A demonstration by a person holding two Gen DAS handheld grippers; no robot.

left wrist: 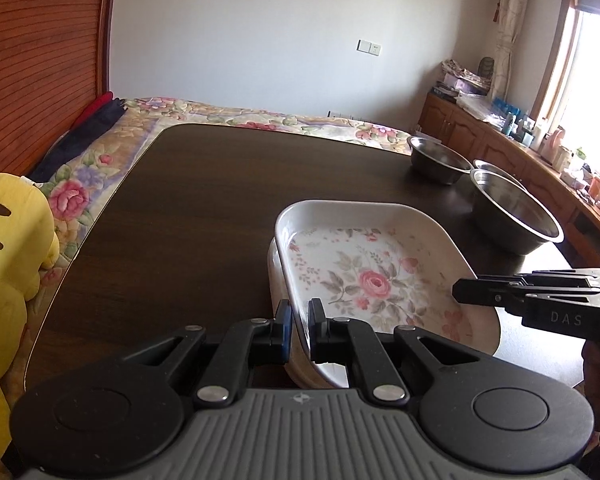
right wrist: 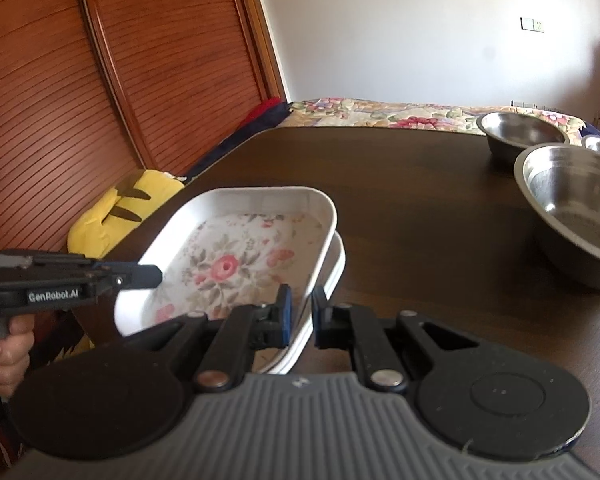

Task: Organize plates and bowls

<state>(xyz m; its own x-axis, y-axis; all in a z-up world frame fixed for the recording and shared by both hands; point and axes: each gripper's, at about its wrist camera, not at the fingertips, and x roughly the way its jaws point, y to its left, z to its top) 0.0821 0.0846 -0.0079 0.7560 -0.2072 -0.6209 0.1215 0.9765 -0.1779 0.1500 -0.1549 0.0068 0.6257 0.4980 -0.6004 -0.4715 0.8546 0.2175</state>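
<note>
A white floral plate (left wrist: 364, 276) rests on a second white plate (left wrist: 278, 280) on the dark table (left wrist: 188, 216). My left gripper (left wrist: 300, 316) is shut on the top plate's left rim. My right gripper (right wrist: 300, 312) is shut on the same plate's right rim (right wrist: 316, 264); the lower plate (right wrist: 336, 268) shows beneath. The right gripper also shows in the left wrist view (left wrist: 460, 292), and the left gripper in the right wrist view (right wrist: 156, 274). Three steel bowls stand at the far right: a large one (left wrist: 512, 216), a smaller one (left wrist: 436, 160), and a third (left wrist: 492, 168) partly hidden.
A yellow plush toy (left wrist: 8, 264) sits off the table's left edge on a floral bedspread (left wrist: 100, 168). A wooden slatted door (right wrist: 100, 80) stands at the left. A cluttered wooden cabinet (left wrist: 540, 160) runs along the right under a window.
</note>
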